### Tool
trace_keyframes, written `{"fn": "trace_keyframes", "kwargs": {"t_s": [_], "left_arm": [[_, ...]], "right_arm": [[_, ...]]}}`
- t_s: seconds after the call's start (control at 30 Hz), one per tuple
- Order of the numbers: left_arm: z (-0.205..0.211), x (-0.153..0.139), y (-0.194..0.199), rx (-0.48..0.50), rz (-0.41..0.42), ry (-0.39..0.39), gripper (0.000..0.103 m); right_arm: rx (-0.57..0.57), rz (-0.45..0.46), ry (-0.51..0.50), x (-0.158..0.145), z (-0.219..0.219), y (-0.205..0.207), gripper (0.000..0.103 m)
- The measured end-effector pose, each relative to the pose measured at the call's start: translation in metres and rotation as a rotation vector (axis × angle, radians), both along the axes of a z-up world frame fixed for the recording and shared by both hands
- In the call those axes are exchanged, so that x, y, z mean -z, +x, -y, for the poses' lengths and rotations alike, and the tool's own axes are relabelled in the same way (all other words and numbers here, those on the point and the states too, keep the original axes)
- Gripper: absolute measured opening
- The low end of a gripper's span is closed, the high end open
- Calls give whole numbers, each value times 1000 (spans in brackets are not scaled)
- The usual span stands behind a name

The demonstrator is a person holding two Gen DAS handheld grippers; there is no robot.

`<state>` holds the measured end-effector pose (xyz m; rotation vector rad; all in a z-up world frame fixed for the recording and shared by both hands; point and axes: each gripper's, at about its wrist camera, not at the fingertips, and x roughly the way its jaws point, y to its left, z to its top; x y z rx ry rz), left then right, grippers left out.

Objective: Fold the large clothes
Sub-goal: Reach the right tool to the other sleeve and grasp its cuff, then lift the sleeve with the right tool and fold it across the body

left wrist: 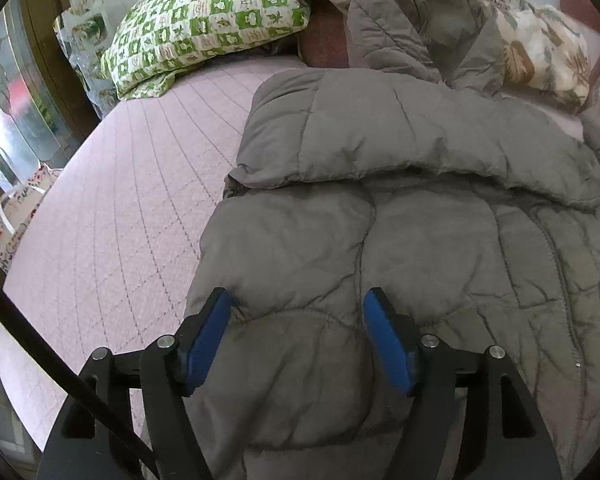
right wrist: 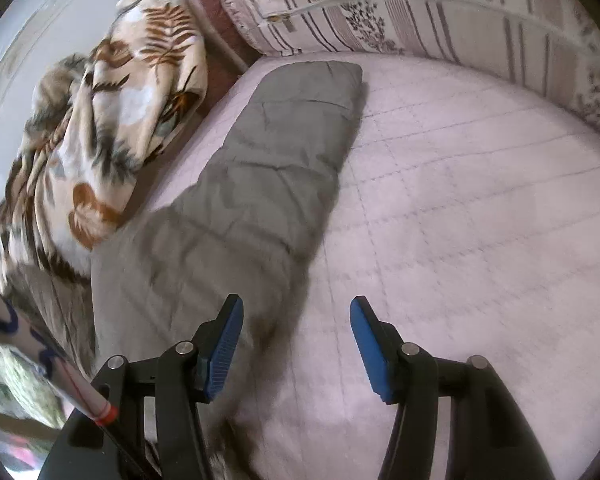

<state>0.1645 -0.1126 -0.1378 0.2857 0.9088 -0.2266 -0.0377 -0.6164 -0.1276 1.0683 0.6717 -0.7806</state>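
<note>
Left wrist view gives us the bulk of it: the bed [left wrist: 112, 208], covered in a pale pink quilted sheet, carries the grey padded coat [left wrist: 400, 220] across its right-hand part, with one sleeve [left wrist: 360, 128] already lying crosswise over the body. The left tool [left wrist: 298, 300] hangs right over the near end of the coat, jaws apart with puffed fabric swelling up between the blue pads — we judge it is not clamped, though whether the pads brush the cloth we cannot tell.

Right wrist view shows what the left cannot: the other sleeve [right wrist: 284, 152] stretched out flat, its long axis running away from the right tool [right wrist: 296, 312] toward the striped cushion [right wrist: 400, 12] at the bed's far edge. That sleeve lies ahead and to the left of the right tool, whose jaws stand apart over the sleeve's edge and bare sheet — nothing between them.

So the right hand is the nearer one to this sleeve; we judge the coming move is to reach along it and bring it across the body.

Beyond the coat, the left view alone shows the green checked pillow [left wrist: 208, 24]; the leaf-print blanket [right wrist: 112, 120] lies along the bed's left edge.
</note>
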Motion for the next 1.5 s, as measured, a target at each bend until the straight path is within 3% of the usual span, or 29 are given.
{"fn": "trace_keyframes", "kwargs": {"t_s": [0.27, 0.37, 0.4, 0.43, 0.5, 0.63, 0.73, 0.97, 1.1, 1.2, 1.33, 1.5], "left_arm": [[10, 7, 3, -17, 43, 49, 78], [13, 8, 2, -15, 60, 76, 78], [13, 8, 1, -15, 64, 80, 78], [14, 8, 1, -14, 67, 83, 78], [13, 8, 1, -15, 67, 81, 78], [15, 9, 0, -17, 61, 83, 79], [14, 8, 0, -16, 57, 84, 79], [6, -2, -7, -10, 56, 61, 79], [-11, -25, -18, -3, 94, 4, 79], [-32, -44, -18, -30, 127, -44, 79], [-64, -58, -4, -101, 125, -97, 79], [-94, -71, 9, -171, 127, -149, 79]], "right_arm": [[40, 110, 87, 29, 27, 14, 61], [36, 70, 57, 27, 31, 26, 60], [30, 39, 38, 24, 31, 31, 51], [19, 14, 20, 21, 30, 37, 31], [-11, 9, 29, 21, 32, 43, 17], [-48, -25, -42, -2, 24, 52, 9], [-84, -31, -119, -39, 11, 54, 9], [-229, 15, -314, -149, -64, 73, 8], [-372, 33, -388, -186, -132, 96, 8], [-487, 24, -430, -192, -188, 115, 8], [-617, 4, -448, -176, -249, 139, 8], [-724, -35, -387, -123, -304, 165, 8]]}}
